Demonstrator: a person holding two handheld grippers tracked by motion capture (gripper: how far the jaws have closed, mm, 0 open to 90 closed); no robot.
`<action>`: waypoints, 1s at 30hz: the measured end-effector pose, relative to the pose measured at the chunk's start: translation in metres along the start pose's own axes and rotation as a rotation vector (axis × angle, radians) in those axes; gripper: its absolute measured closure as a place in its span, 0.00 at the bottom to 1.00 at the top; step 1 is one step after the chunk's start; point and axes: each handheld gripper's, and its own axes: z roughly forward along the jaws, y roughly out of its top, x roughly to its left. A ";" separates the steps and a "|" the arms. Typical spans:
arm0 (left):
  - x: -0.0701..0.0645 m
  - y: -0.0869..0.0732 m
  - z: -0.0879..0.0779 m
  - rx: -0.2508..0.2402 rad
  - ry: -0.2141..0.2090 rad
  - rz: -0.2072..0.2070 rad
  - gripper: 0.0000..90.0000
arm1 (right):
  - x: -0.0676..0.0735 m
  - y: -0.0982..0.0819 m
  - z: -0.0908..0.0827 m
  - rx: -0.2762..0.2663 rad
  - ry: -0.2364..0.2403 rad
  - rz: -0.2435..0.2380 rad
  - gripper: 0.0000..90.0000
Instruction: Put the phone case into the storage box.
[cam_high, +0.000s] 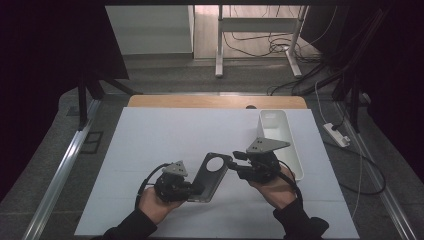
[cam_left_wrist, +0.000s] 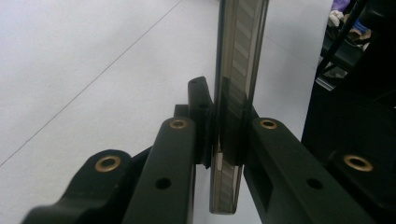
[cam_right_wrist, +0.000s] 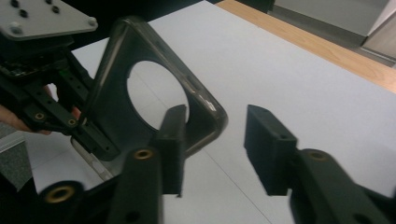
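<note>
A dark phone case is held up over the white surface (cam_high: 165, 135).

A long white plastic bin (cam_high: 280, 137) is seen at the right. The dark see-through phone case with a round hole (cam_high: 212, 175) is pinched at its bottom end by the left claw (cam_high: 192, 189). The right claw (cam_high: 231, 162) is spread around the case's top corner, not touching.

Glossy translucent dark plastic phone case (cam_right_wrist: 140, 70); matt white table cover (cam_high: 165, 135); wooden edge (cam_high: 215, 102).

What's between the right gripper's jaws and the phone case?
Nothing. In the right gripper view the case corner sits beside the right gripper, jaws apart around bare table.
</note>
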 end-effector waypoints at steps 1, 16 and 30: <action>0.000 0.000 0.000 -0.003 -0.006 -0.002 0.94 | 0.000 0.000 0.000 -0.005 0.004 0.000 0.70; 0.001 0.000 0.000 -0.017 -0.046 -0.011 0.94 | -0.001 -0.001 -0.001 -0.014 0.025 0.018 0.84; 0.000 0.000 0.005 -0.023 -0.064 -0.014 0.93 | 0.001 0.000 -0.003 -0.030 0.000 0.031 0.87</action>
